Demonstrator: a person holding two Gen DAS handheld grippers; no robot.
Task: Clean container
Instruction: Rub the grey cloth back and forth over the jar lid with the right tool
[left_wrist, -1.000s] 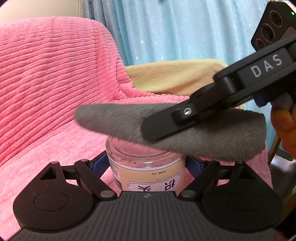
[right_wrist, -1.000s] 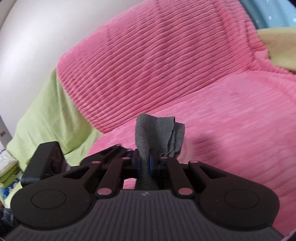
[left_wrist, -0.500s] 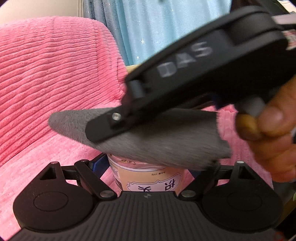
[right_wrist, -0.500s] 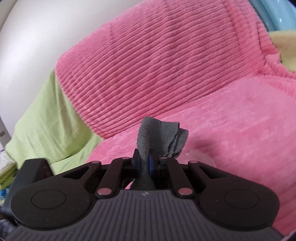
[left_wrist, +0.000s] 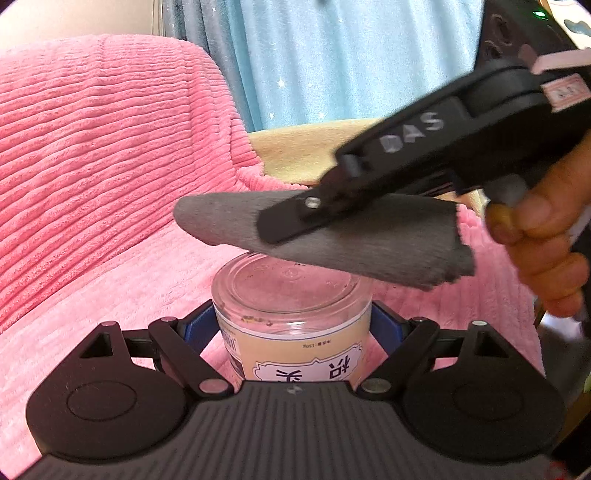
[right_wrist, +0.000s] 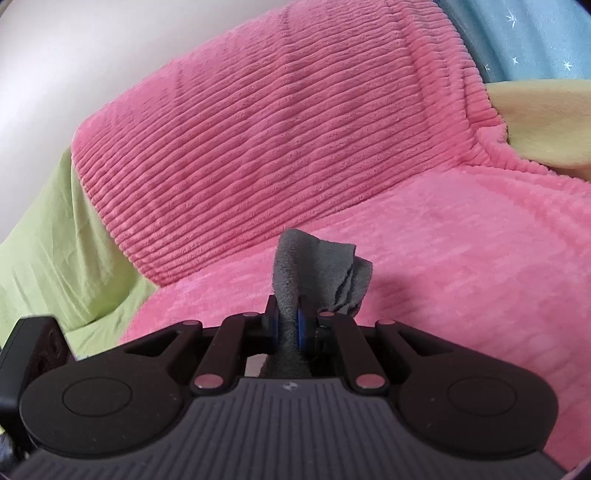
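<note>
The clear jar is standing upright between the blue pads of the left hand-held gripper, which is clamping it from both sides. The jar is carrying a beige label with a white panel of printed characters, and some small dark specks are showing near its upper rim. It is sitting low in the left wrist view, over the pink ribbed blanket.

Just above the jar's top, a folded grey cloth is hovering flat; whether it is touching the top I cannot tell. The right hand-held gripper is pinching that cloth tightly between its narrow jaws, and in the right wrist view the cloth is sticking up and forward past the pads. A person's hand is gripping the right gripper's handle at the right edge.

Beyond, a yellow cloth is lying beside the blanket, a blue star-patterned curtain is hanging behind, and a green sheet is spreading to the left.
</note>
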